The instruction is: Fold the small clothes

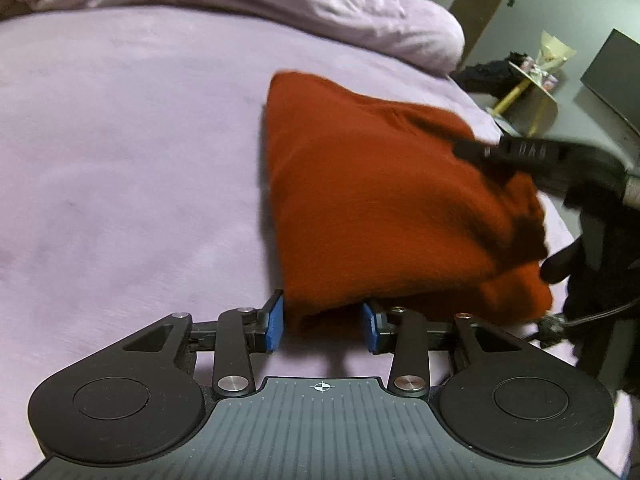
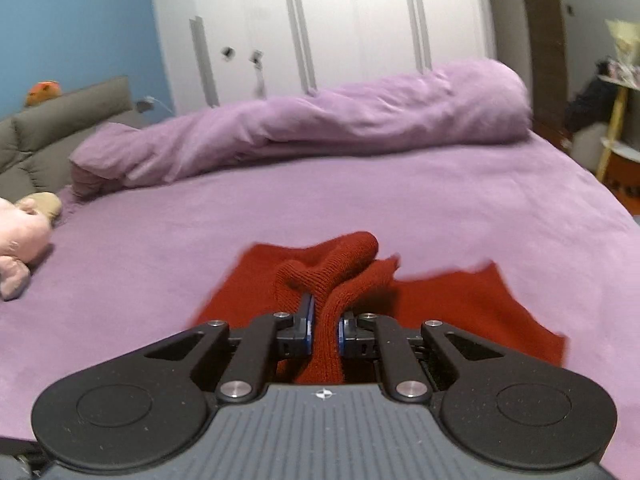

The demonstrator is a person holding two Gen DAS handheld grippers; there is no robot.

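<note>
The left tool (image 1: 324,322) sits low over the bed with its blue pads partly spread; a near edge of the rust-red knitted garment (image 1: 384,200) hangs down between them. The cloth fills most of the gap, but whether the pads actually pinch it I cannot tell. The garment is on the lilac bedsheet (image 1: 120,160), toward the bed's right side, part of it lifted clear of the sheet into a slack tent shape.

Further right in the left wrist view, the right tool (image 1: 476,150) comes in from the side, a black-gloved hand (image 1: 592,216) behind it. The right wrist view shows that right tool (image 2: 325,326) nearly closed on a bunched ridge of the garment (image 2: 332,280), knit squeezed between its pads, the rest draping out flat to either side.

I judge the garment light, soft and floppy, with a ribbed knit that gives grip rather than slips; it will sag and stretch from any single pinch. Edges or corners look the best places to take hold, two points kept level so the fold lies even.

Raised characters on the right tool's finger are too blurred to read.
</note>
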